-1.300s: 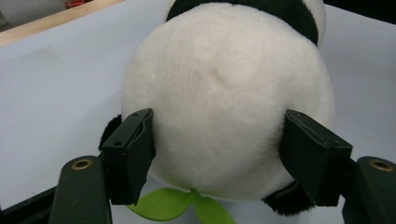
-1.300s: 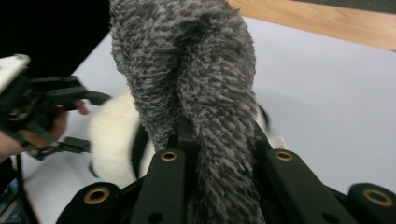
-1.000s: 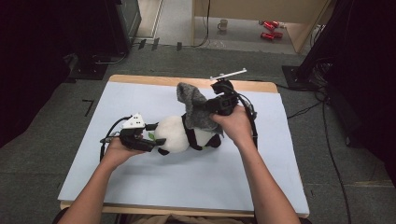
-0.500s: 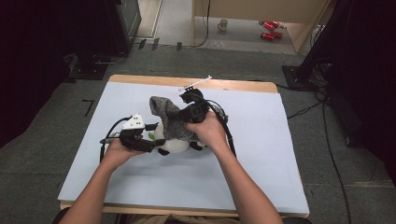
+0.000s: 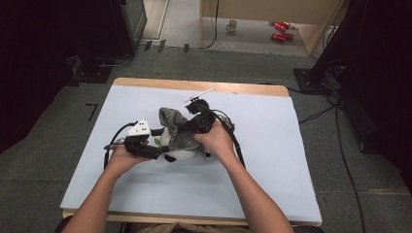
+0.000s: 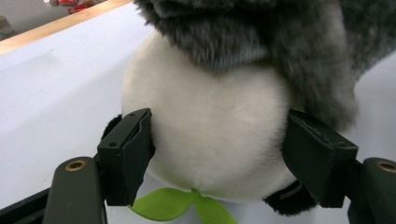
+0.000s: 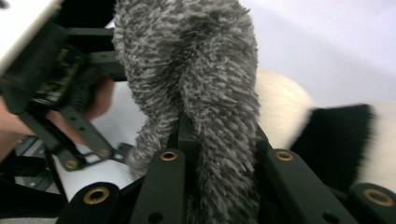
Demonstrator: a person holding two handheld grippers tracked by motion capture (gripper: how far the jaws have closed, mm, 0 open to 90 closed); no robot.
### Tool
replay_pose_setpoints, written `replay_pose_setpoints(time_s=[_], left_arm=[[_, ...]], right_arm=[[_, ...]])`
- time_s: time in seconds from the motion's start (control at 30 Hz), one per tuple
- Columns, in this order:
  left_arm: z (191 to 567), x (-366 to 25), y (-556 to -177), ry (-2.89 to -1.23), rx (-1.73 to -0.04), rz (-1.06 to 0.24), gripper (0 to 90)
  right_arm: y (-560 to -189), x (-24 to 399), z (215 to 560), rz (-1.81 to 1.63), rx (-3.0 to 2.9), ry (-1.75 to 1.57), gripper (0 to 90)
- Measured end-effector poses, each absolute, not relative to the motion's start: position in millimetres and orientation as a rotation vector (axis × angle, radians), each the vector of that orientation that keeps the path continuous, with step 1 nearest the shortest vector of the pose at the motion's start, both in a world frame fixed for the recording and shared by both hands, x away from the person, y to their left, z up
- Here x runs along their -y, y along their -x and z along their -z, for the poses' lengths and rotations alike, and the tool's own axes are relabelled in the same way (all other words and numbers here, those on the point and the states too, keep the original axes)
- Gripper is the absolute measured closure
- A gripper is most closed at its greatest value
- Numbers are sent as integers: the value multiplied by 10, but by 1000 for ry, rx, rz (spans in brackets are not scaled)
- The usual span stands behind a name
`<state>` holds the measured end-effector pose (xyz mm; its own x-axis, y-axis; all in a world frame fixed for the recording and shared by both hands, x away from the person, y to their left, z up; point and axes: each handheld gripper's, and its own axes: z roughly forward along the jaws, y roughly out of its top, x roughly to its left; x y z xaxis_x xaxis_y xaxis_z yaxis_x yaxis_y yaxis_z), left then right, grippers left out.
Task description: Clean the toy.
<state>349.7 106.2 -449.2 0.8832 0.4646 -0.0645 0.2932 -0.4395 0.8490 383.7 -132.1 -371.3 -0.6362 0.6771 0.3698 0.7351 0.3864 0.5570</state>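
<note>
Right now the black-and-white plush panda toy lies near the middle of the pale blue table cover, between the person's two hands. Its round white head fills the left gripper view, with a small green felt leaf poking out beneath it.

Draped over the top of the panda is a shaggy grey fleece cloth, which hangs down across the toy's upper side and touches it. I cannot tell whether the cloth is a pouch or hat with an opening, or just a flat piece, so what sits inside it is beyond me.

The right gripper, held in the right hand, has its black jaws pressed together on a fold of that grey cloth; in the right gripper view the fleece rises straight up out from between them.

The left gripper, in the left hand, has its jaws spread wide to either side of the white head. Both pads sit right against the fur, and they look to be cradling the head.

Beyond the cover, the light wooden tabletop shows along the far edge, and grey carpet floor surrounds it.
</note>
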Motion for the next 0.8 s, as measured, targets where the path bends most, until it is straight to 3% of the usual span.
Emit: replay_pose_setpoints(time_s=[0.3,0.8], left_arm=[[4503,-1064,-3516,-2046,-564,-199,266],[4513,-1062,-3526,-2048,-586,-197,268]], right_arm=[[-3940,1837,3724,1073,2517,1451,767],[-3950,2318,3685,1128,2476,1541,766]])
